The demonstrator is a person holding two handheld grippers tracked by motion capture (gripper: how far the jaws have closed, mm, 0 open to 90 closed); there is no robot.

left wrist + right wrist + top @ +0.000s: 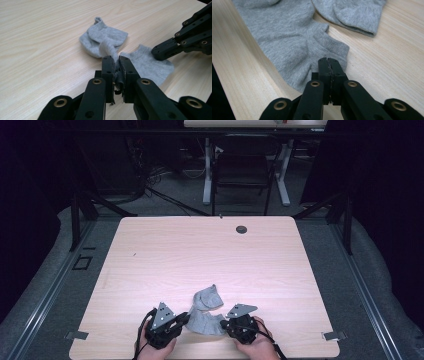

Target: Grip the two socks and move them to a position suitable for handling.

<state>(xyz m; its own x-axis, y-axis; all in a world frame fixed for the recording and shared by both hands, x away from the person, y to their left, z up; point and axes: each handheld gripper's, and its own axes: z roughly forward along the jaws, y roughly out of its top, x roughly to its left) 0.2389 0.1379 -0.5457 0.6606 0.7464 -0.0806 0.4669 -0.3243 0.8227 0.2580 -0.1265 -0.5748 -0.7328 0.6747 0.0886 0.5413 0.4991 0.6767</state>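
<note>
Two grey socks lie near the table's front edge. The bunched sock (210, 297) (103, 40) has a twisted strand rising into my left gripper (184, 319) (115, 62), which is shut on it. The flat sock (202, 322) (147, 66) (292, 47) lies beside it. My right gripper (224, 324) (328, 61) (156, 52) is shut, with its tips at this sock's edge. I see no fabric between its jaws. A hand holds each gripper at the front edge.
The light wooden table (200, 250) stretches bare beyond the socks, with a dark round grommet (241, 229) near its far edge. Metal clips (76, 335) (334, 336) sit at the front corners. A black chair (242, 170) stands behind the table.
</note>
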